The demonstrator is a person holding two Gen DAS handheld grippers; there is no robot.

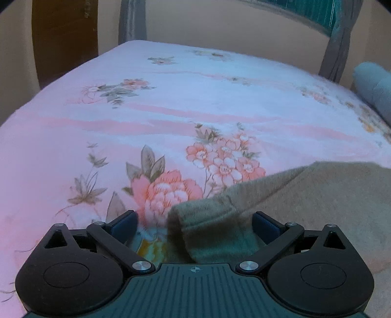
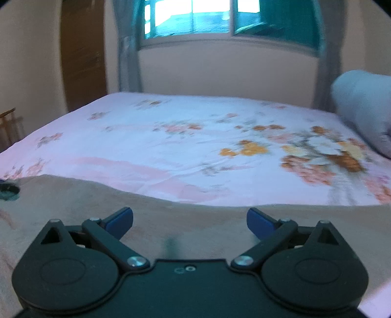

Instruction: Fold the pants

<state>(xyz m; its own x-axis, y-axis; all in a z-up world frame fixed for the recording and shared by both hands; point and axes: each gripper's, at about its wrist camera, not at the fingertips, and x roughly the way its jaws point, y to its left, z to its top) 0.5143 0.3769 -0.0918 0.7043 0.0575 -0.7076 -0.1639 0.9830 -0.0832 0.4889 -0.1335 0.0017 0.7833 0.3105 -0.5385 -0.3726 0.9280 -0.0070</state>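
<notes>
Olive-brown pants point(image 1: 305, 195) lie flat on the pink floral bed sheet point(image 1: 171, 110). In the left wrist view their corner with a stitched hem point(image 1: 195, 220) sits between the wide-apart blue pads of my left gripper point(image 1: 194, 220), and the pads do not press on it. In the right wrist view the same pants point(image 2: 85, 195) spread across the near part of the bed, under my right gripper point(image 2: 190, 219), which stands open just above the cloth with its blue pads apart. The pants' far edge runs a little beyond the fingertips.
The bed sheet point(image 2: 171, 137) stretches far ahead to a beige wall with a window point(image 2: 207, 17) and grey curtains. A rolled grey blanket point(image 2: 366, 105) lies at the right edge of the bed. A brown wooden door point(image 2: 83, 53) stands at the left.
</notes>
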